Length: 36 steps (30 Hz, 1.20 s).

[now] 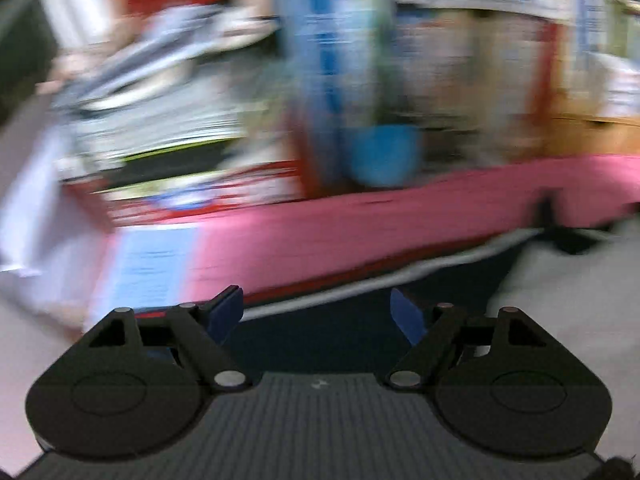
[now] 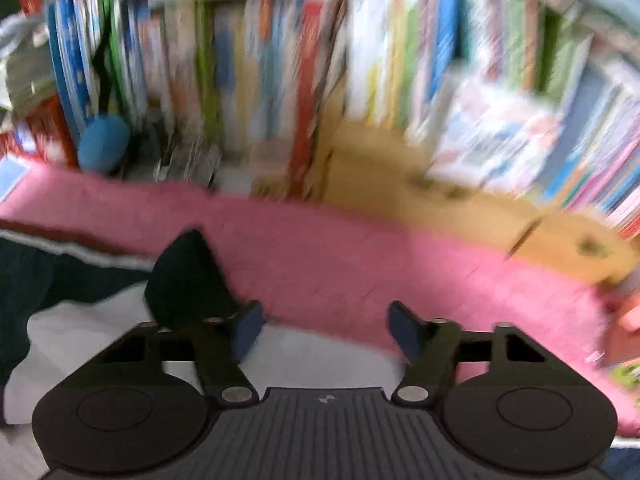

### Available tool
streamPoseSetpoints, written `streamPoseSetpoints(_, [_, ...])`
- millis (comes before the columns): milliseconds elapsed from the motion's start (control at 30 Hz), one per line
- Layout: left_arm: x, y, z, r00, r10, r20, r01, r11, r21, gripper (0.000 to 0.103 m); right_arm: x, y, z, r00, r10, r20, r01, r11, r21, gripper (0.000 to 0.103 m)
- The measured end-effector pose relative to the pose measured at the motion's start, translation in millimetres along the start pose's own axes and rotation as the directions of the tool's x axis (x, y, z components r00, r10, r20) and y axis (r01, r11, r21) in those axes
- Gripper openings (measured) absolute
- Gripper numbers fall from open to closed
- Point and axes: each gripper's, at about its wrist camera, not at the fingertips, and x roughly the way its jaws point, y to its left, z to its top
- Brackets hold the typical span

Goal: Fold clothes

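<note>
On my left gripper (image 1: 316, 316) the jaws stand wide apart with nothing between the blue pads (image 1: 226, 312); it hangs released over the dark navy garment (image 1: 340, 340). My right gripper (image 2: 324, 330) is likewise parted and empty, its pads clear of any cloth, above the white surface (image 2: 312, 352), just beside the pink blanket (image 2: 360, 264). An upturned corner of the garment (image 2: 188, 280) rises just left of its left finger; the garment's white-striped edge (image 1: 400, 280) runs along the blanket. Both views are smeared, so fine detail past the fingers cannot be read.

Procedure for the next grasp, as I judge it: steady both hands first; bring each gripper down onto an edge or corner of the garment; close fully only once one layer sits between the pads; then lift both sides evenly so the fold line stays straight.
</note>
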Motion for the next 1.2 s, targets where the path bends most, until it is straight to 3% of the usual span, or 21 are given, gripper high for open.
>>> streamPoseSetpoints(100, [3,-40,-3,0.988,-0.151,-0.02,0.151,0.988,0.018,0.081,3,23,-28,0.999,0.009,-0.043,-0.014,0.993,-0.117,0.057])
streamPoseSetpoints(200, [13,-81,-17,0.951,-0.299,-0.084,0.303,0.952,0.044,0.081,-2,35,-73,0.995,0.004,-0.097,-0.023,0.98,-0.196,0.056])
streamPoseSetpoints(300, [26,-123,-32,0.899,-0.407,-0.164,0.423,0.903,0.078,0.081,-1,34,-117,0.992,0.006,-0.13,-0.029,0.985,-0.171,0.057])
streamPoseSetpoints(367, [37,-142,-38,0.903,-0.38,-0.201,0.409,0.903,0.129,0.081,-8,27,-132,0.997,0.015,-0.08,-0.024,0.993,-0.115,0.058])
streamPoseSetpoints(433, [46,-153,-39,0.91,-0.354,-0.218,0.392,0.905,0.167,0.081,-11,21,-129,0.994,0.039,-0.106,-0.048,0.996,-0.078,0.058])
streamPoseSetpoints(533, [53,-143,-21,0.919,-0.355,-0.169,0.38,0.913,0.151,0.081,-21,11,-112,0.986,0.098,-0.132,-0.11,0.99,-0.09,0.065])
streamPoseSetpoints(667, [70,-128,22,0.951,-0.298,-0.08,0.308,0.936,0.171,0.081,-47,-12,-81,0.991,0.131,-0.018,-0.133,0.979,-0.152,0.074])
streamPoseSetpoints(767, [84,-132,48,0.95,-0.304,-0.07,0.312,0.92,0.237,0.088,-38,-35,-51,0.992,0.12,0.037,-0.115,0.985,-0.126,0.084])
streamPoseSetpoints(833, [97,-142,58,0.937,-0.332,-0.108,0.35,0.895,0.278,0.089,-9,-42,-40,0.984,0.171,-0.053,-0.174,0.983,-0.061,0.084])
streamPoseSetpoints(933, [120,-159,58,0.908,-0.364,-0.209,0.416,0.847,0.331,0.096,33,-53,-23,0.951,0.253,-0.179,-0.249,0.968,0.042,0.085])
streamPoseSetpoints(1000, [137,-170,51,0.903,-0.348,-0.253,0.422,0.828,0.369,0.098,54,-46,-26,0.925,0.281,-0.254,-0.276,0.959,0.055,0.081])
streamPoseSetpoints(1033, [143,-175,45,0.908,-0.327,-0.263,0.411,0.824,0.391,0.097,64,-43,-28,0.913,0.29,-0.286,-0.287,0.956,0.054,0.074])
streamPoseSetpoints(1067, [146,-177,41,0.911,-0.321,-0.259,0.404,0.821,0.403,0.088,62,-36,-28,0.929,0.257,-0.267,-0.27,0.963,-0.013,0.069])
streamPoseSetpoints(1100, [144,-177,39,0.914,-0.329,-0.237,0.4,0.822,0.405,0.081,59,-29,-27,0.944,0.224,-0.243,-0.249,0.965,-0.078,0.051])
streamPoseSetpoints(1133, [138,-174,42,0.924,-0.333,-0.19,0.383,0.835,0.395,0.064,52,-25,-24,0.963,0.186,-0.193,-0.213,0.968,-0.13,0.037])
streamPoseSetpoints(1167, [132,-172,44,0.931,-0.336,-0.143,0.365,0.848,0.384,0.048,43,-23,-18,0.983,0.143,-0.113,-0.161,0.973,-0.168,0.033])
streamPoseSetpoints(1200, [126,-170,46,0.936,-0.337,-0.096,0.348,0.861,0.371,0.039,33,-21,-11,0.995,0.101,-0.018,-0.103,0.974,-0.204,0.027])
